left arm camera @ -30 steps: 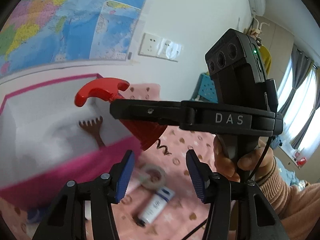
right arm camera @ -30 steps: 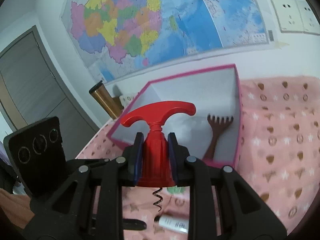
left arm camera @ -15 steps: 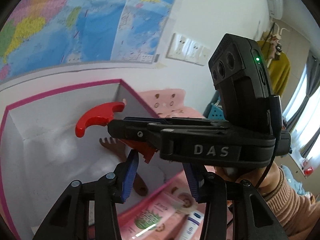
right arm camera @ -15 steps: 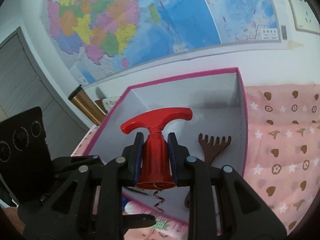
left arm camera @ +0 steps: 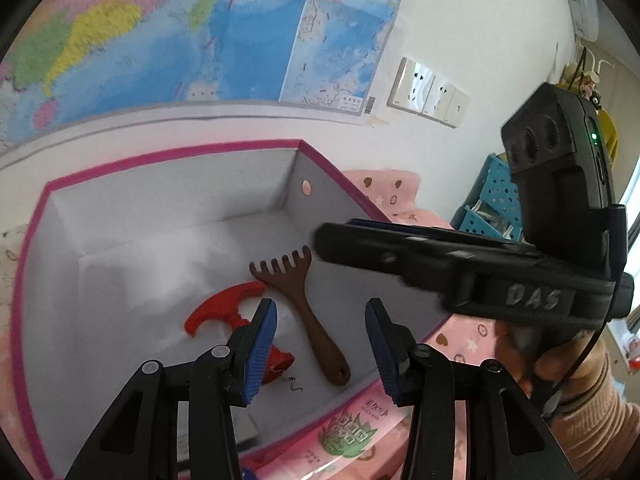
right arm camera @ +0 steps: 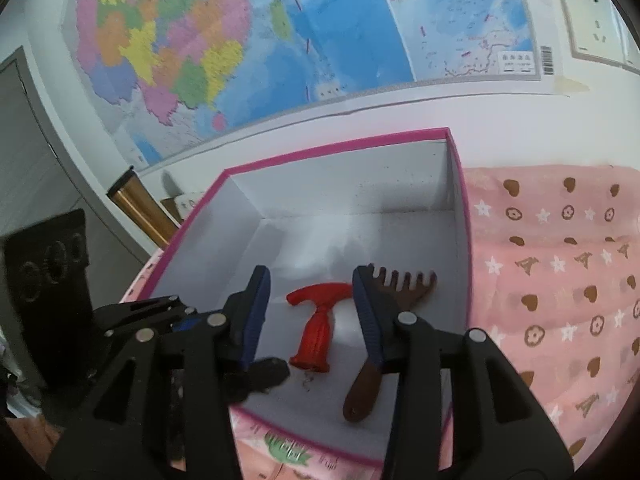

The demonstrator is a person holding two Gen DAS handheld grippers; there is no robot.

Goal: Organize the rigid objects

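We are at the release step of putting the red corkscrew (right arm camera: 318, 330) into the pink-rimmed box (right arm camera: 336, 148); next, we judge, both hands must lift clear and fetch another item from the pink cloth (right arm camera: 560, 280). From left to right: the left gripper (left arm camera: 320, 344) hangs released and empty above the box's near edge. The right gripper (right arm camera: 312, 316) has just been opening, and the corkscrew lies free on the box floor between and below its pads, beside the brown wooden rake (right arm camera: 384, 320) near the right wall.
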